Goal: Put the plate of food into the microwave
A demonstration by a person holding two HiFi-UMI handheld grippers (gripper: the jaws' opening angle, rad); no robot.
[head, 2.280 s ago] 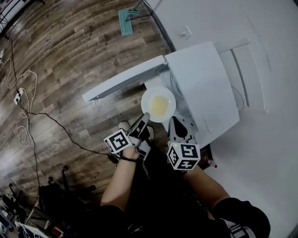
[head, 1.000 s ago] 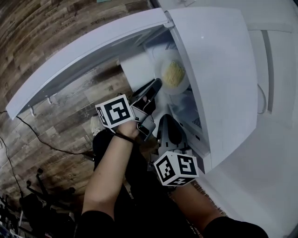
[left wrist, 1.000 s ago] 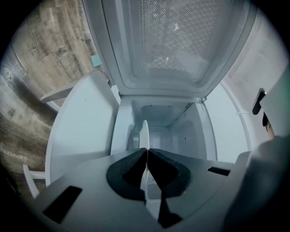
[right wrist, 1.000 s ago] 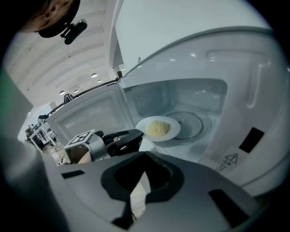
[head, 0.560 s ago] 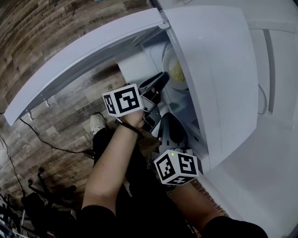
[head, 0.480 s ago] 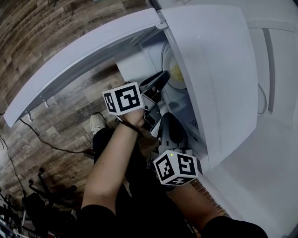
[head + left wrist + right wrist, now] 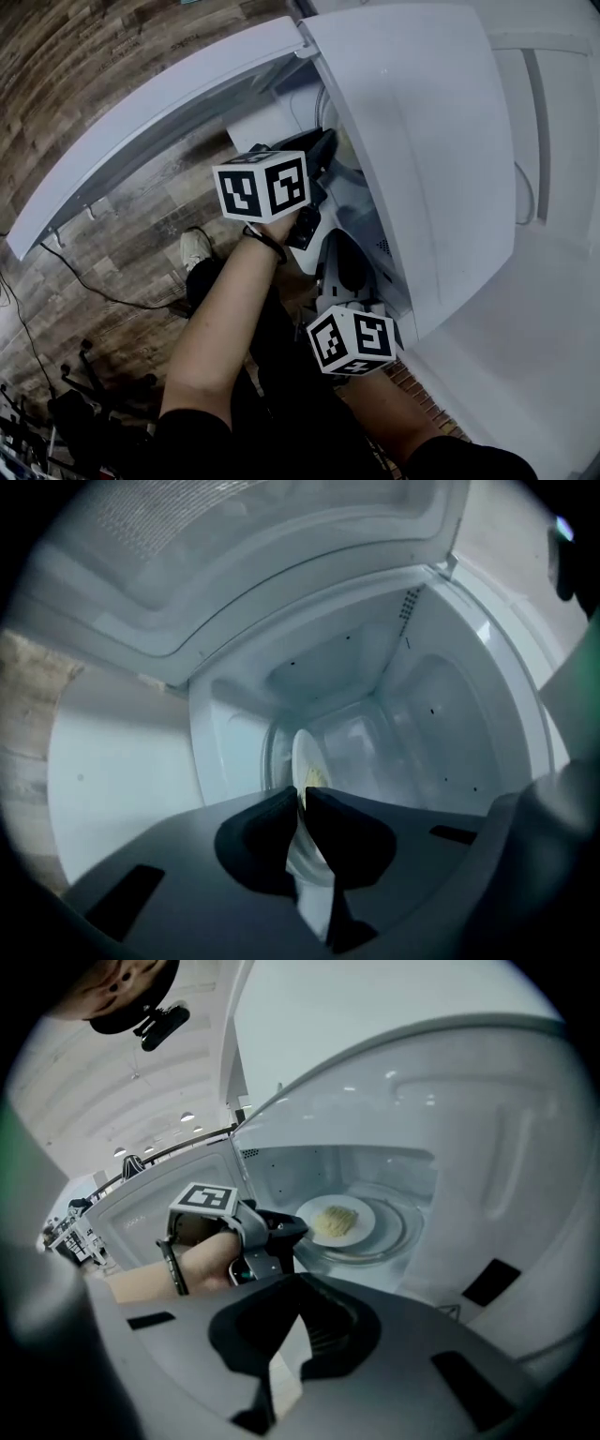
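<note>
A white plate (image 7: 339, 1221) with yellow food lies low over the glass turntable (image 7: 398, 1232) inside the open white microwave (image 7: 422, 141). My left gripper (image 7: 292, 1229) reaches in through the opening and is shut on the plate's near rim. In the left gripper view the plate (image 7: 302, 757) stands edge-on between the pads, with the left gripper (image 7: 300, 795) pinching it. In the head view the left gripper (image 7: 325, 142) points into the cavity and the plate is hidden under the microwave's top. My right gripper (image 7: 300, 1286) waits outside, below the opening, shut and holding nothing; the right gripper (image 7: 339, 253) is also in the head view.
The microwave door (image 7: 159, 112) hangs wide open to the left. Below is a wooden floor (image 7: 94, 262) with a black cable (image 7: 84, 286) and a shoe (image 7: 194, 246). A white surface (image 7: 525, 309) lies to the right of the microwave.
My left gripper has pushed further into the microwave with the plate, which has gone out of sight in the head view. The right gripper has stayed put.
</note>
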